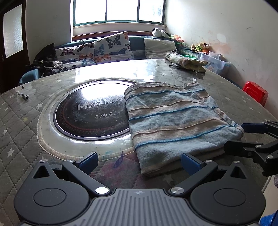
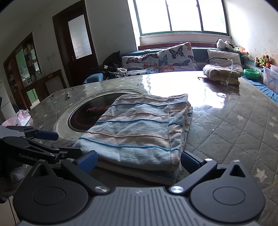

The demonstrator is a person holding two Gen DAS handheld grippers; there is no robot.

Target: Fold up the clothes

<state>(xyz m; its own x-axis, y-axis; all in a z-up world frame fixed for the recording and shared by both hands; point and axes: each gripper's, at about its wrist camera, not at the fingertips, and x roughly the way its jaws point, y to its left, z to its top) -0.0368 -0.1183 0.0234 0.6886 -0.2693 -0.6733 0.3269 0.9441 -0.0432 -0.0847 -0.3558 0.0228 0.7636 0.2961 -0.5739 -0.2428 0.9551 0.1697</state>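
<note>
On the quilted table (image 1: 20, 121), right next to the round black cooktop (image 1: 90, 114), sits the striped garment (image 1: 173, 118), already folded down into a thick rectangle with one edge lapping over the cooktop's rim. Looks to me like most of the folding is done and maybe one more fold or a tidy-up is left.

Both grippers are parked at the near short end of it. Left gripper (image 1: 139, 160) has its jaws spread wide with nothing held; the near left corner of the cloth lies in front of its right finger, so the garment sits off to its right. Right gripper (image 2: 138, 160) is also wide open and holding nothing, but it's basically dead centre on the near edge, blue pads either side of the folded stack.

So the cloth's long axis runs straight away from the right gripper toward the window (image 2: 182, 15). My guess is the right one is better placed to pinch that near edge, and the left would need to shift right first.

Another folded piece (image 2: 222, 73) sits at the far end, well apart.
</note>
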